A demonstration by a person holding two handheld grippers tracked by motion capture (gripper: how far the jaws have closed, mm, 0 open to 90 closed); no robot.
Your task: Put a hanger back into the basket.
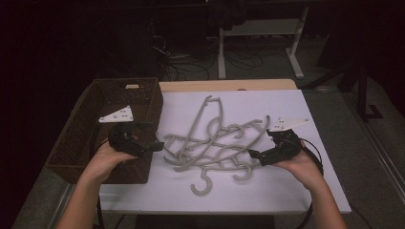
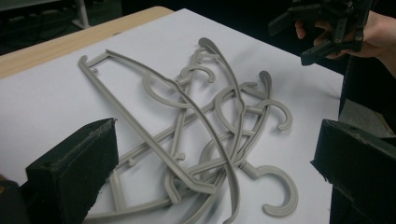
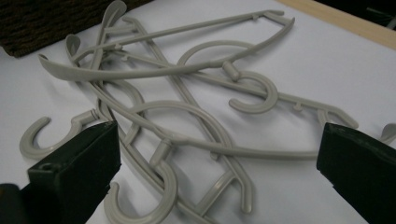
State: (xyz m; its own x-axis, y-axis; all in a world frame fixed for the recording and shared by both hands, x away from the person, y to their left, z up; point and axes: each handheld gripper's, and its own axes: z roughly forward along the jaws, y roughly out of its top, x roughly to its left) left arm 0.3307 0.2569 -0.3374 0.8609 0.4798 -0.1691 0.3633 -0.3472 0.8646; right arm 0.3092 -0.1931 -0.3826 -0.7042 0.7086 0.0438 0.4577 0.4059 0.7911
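Observation:
Several grey plastic hangers lie tangled in a pile on the white tabletop. My left gripper is held at the pile's left edge and stands open, pointing at it. My right gripper is at the pile's right edge, also open. In the left gripper view the hangers lie beyond the wide-apart jaws of the left gripper, and the right gripper shows at top right. In the right gripper view the hangers lie just ahead of the right gripper. Neither gripper holds anything.
A dark wicker basket stands at the table's left side, just behind my left hand; its corner is in the right gripper view. A wooden strip runs along the far edge. Bare white surface lies in front of and right of the pile.

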